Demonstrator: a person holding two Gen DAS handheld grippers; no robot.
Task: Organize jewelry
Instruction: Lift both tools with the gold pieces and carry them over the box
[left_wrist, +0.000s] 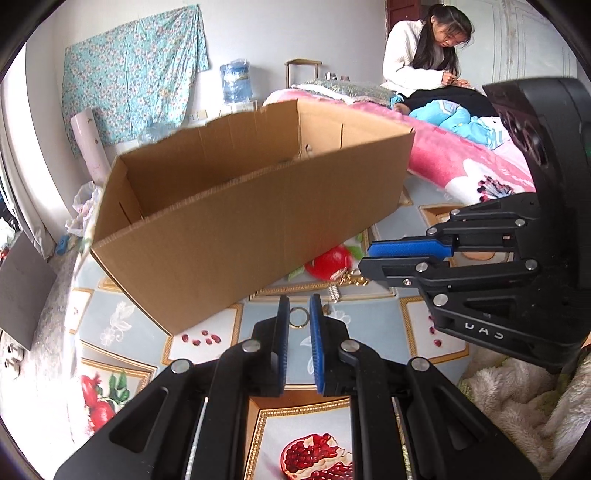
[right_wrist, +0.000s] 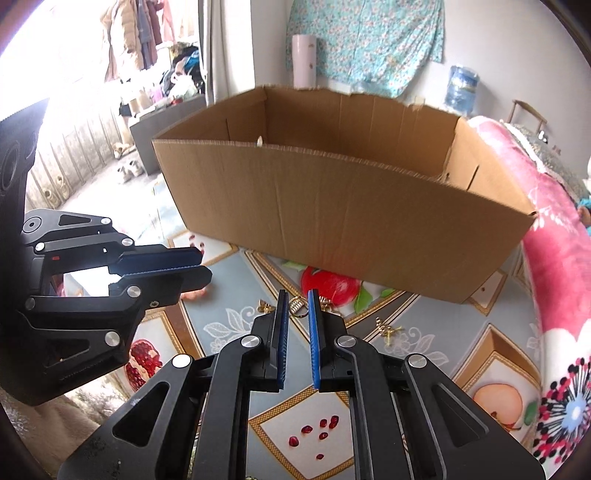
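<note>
My left gripper (left_wrist: 299, 308) is shut on a small dark ring (left_wrist: 299, 317) pinched between its blue pads, above the patterned tablecloth (left_wrist: 129, 325). My right gripper (right_wrist: 297, 301) is shut on a small gold coiled piece (right_wrist: 297, 307) at its tips. In the other view each gripper shows from the side with its pads close together: right gripper (left_wrist: 364, 258), left gripper (right_wrist: 205, 267). Loose gold jewelry (left_wrist: 349, 277) and a silver piece (left_wrist: 335, 293) lie on the cloth in front of an open cardboard box (left_wrist: 240, 229). More gold bits (right_wrist: 386, 326) lie right of my right gripper, near the box (right_wrist: 332, 206).
A pink blanket (left_wrist: 461, 158) covers a bed to the right, where a person in a white sweater (left_wrist: 410, 55) sits. A fluffy white fabric (left_wrist: 517, 398) lies at the near right. A floral cloth (left_wrist: 133, 77) hangs on the back wall, with a water jug (left_wrist: 236, 81) beside it.
</note>
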